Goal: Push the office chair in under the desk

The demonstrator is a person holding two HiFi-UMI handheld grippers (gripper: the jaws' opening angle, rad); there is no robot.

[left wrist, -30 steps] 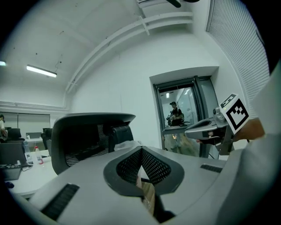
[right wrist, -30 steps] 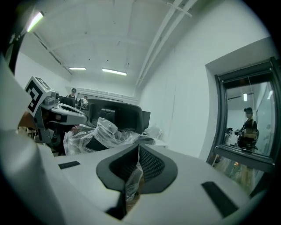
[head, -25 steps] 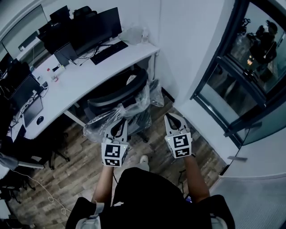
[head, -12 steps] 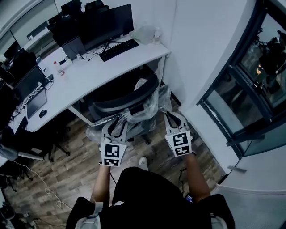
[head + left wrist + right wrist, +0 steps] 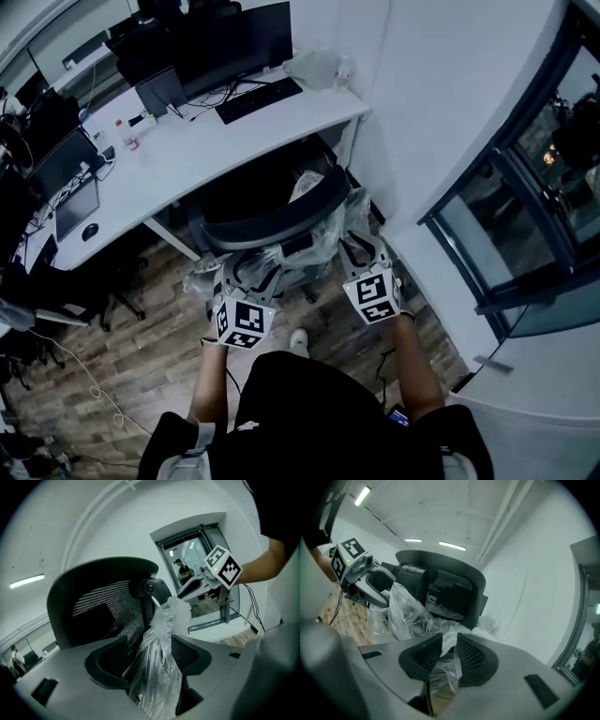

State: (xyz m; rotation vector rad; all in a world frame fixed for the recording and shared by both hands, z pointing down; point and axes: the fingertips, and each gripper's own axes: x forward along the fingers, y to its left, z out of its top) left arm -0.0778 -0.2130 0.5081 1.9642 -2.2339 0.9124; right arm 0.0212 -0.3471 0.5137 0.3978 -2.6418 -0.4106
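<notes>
Farthest ahead: counter (image 5: 187, 150); nearer: office chair (image 5: 272, 214), seat tucked under it. Its plastic wrap (image 5: 157, 667) trails between each jaw pair, unpinched. The left hand-held gripper (image 5: 248, 267) is released wide, the right hand-held gripper (image 5: 364, 246) barely parted, both just opening: push probably done.

Your black office chair (image 5: 272, 211), its back a fine mesh, sits at centre, draped in clear, glossy plastic wrap (image 5: 328, 239). At eleven o'clock the desk (image 5: 206, 150) is plain white, carrying black monitors (image 5: 239, 42) and a black keyboard (image 5: 260, 100). The floor (image 5: 122, 347) at eight o'clock is brown wood-grain planks. The wall (image 5: 441, 103) at one o'clock is white, and the window frame (image 5: 502, 112) at three is dark. Your clothing (image 5: 300, 412) at six is black.
</notes>
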